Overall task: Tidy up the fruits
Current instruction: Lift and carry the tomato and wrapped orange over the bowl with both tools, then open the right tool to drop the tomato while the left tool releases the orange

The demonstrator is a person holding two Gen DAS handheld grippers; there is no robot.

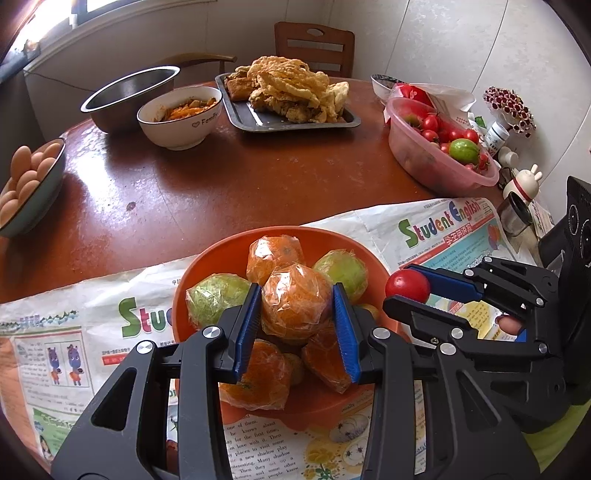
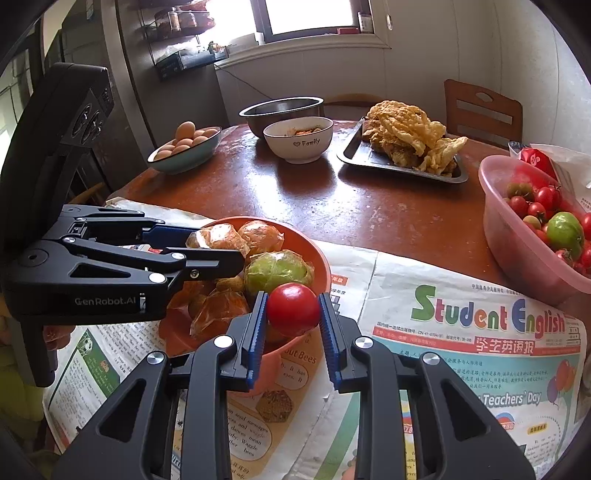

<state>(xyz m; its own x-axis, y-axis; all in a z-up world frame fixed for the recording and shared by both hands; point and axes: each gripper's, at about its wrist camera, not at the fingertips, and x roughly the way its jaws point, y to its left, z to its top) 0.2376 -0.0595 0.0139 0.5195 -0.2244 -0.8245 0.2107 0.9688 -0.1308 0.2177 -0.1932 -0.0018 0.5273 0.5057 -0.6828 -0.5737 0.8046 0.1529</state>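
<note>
**A:** Two grippers over one round table (image 1: 192, 192), right? Where did the fruit sit?

**B:** Yep. Orange bowl (image 1: 221, 258) sat at 6 o'clock on the newspaper (image 2: 461, 332). Left gripper (image 1: 295, 317) was clamped on a wrapped orange (image 1: 295, 299) over the pile. Right gripper (image 2: 293, 321) pinched a red tomato (image 2: 293, 309) at the bowl's 3 o'clock rim. Pink tub (image 2: 517, 236) of tomatoes sat at 2 o'clock.

daylight from blown-out window (image 2: 310, 14) | glare on table (image 1: 207, 177) | sharp | fisheye-curved, dark corners
</note>
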